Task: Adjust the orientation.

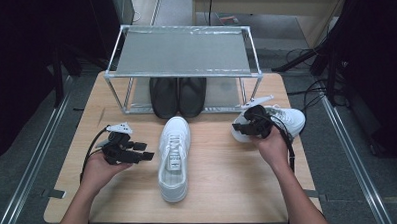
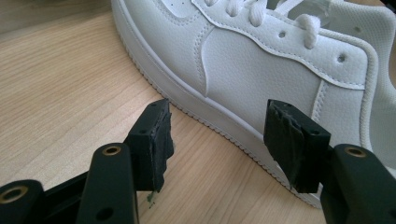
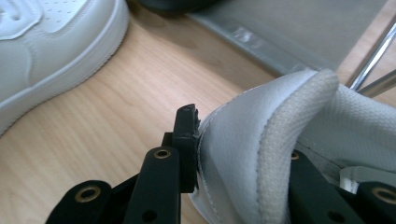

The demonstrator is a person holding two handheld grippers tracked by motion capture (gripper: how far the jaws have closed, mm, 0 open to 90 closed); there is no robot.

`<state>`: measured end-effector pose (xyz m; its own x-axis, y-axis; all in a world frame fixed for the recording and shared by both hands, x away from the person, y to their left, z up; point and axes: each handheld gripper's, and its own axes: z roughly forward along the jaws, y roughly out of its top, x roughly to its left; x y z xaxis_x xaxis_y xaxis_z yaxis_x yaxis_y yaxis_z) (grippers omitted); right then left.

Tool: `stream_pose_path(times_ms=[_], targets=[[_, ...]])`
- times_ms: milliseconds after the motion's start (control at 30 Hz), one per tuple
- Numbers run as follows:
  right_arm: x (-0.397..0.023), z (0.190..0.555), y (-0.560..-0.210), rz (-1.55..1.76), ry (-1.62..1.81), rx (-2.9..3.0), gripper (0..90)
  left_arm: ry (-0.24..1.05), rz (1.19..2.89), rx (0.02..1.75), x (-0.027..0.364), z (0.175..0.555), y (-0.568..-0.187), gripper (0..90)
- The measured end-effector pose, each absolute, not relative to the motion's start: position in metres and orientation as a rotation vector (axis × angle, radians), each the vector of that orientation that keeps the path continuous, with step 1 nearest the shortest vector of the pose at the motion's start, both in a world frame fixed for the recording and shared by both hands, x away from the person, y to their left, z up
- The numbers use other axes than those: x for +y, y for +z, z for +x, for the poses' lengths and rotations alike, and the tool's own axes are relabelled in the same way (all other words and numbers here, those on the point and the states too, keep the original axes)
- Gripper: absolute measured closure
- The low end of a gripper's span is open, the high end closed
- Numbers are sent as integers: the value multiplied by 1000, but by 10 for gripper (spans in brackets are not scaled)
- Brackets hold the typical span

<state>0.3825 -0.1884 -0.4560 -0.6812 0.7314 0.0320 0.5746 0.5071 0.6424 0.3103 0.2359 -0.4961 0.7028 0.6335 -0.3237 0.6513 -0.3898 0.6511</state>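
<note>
Jaws of the right gripper [image 1: 248, 124] clamp the heel collar of a white leather sneaker [image 1: 287, 118] at the wooden tabletop's [image 1: 224, 176] right side. Left gripper [image 1: 142, 150] jaws spread, ungripping, just beside a second white lace-up sneaker [image 1: 174, 158] lying mid-tabletop before a metal shoe rack [image 1: 185, 72].

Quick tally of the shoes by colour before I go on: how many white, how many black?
White shoes: 2, one mid-table, one in the right gripper at the heel
Black shoes: 2, under the rack
Total: 4
</note>
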Motion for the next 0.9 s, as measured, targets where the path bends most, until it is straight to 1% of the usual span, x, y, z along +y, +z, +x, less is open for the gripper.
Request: stream_pose_path(times_ms=[433,900], targets=[[-174,348,-453,1028,901,2562,736,-30,2117,966,234,314,-495,420],[-141,317,-456,907,836,2629,734,-30,2115,964,234,321,-495,421]])
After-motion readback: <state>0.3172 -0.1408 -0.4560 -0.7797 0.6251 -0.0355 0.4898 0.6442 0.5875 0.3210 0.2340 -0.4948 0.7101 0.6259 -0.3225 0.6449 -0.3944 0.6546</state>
